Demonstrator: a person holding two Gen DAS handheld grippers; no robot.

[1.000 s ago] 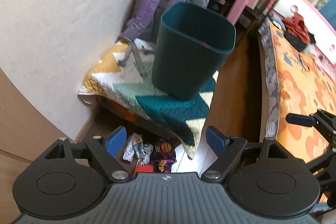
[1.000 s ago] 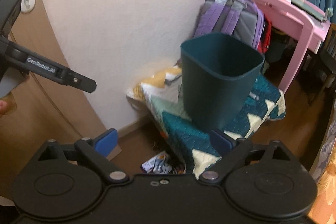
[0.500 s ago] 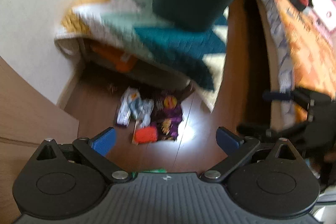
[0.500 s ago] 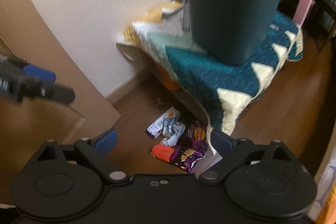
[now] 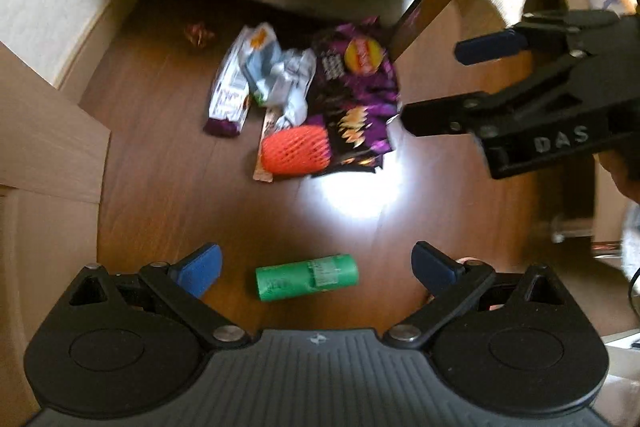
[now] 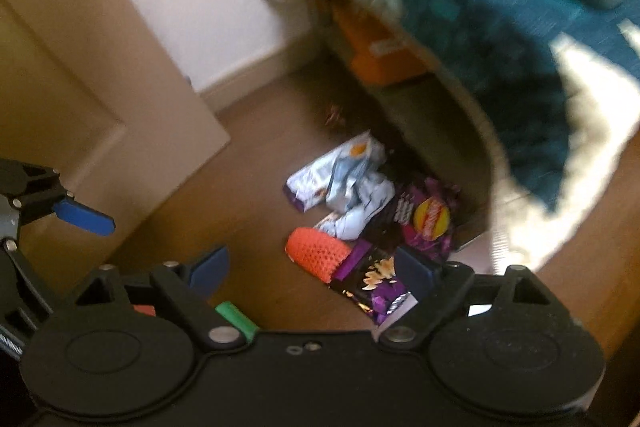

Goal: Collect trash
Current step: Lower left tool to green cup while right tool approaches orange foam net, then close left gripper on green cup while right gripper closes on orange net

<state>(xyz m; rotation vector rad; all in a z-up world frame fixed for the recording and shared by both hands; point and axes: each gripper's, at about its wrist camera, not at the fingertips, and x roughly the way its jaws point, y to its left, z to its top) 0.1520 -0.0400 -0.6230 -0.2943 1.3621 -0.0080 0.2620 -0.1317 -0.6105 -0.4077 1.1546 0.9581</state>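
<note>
Wrappers (image 5: 280, 79) heaped on floor (image 5: 168, 187), right claw (image 6: 312, 267) closing, empty

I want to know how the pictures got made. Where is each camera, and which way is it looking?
Left wrist view: sits on the left tool, looking steeply down at the floor trash and a green roll; the right tool, jaws closing on nothing, shows at right.
Right wrist view: sits on the right tool, looking down at the trash; the left tool's finger shows at left.
Both show the orange net, purple chip bag and green roll.
</note>
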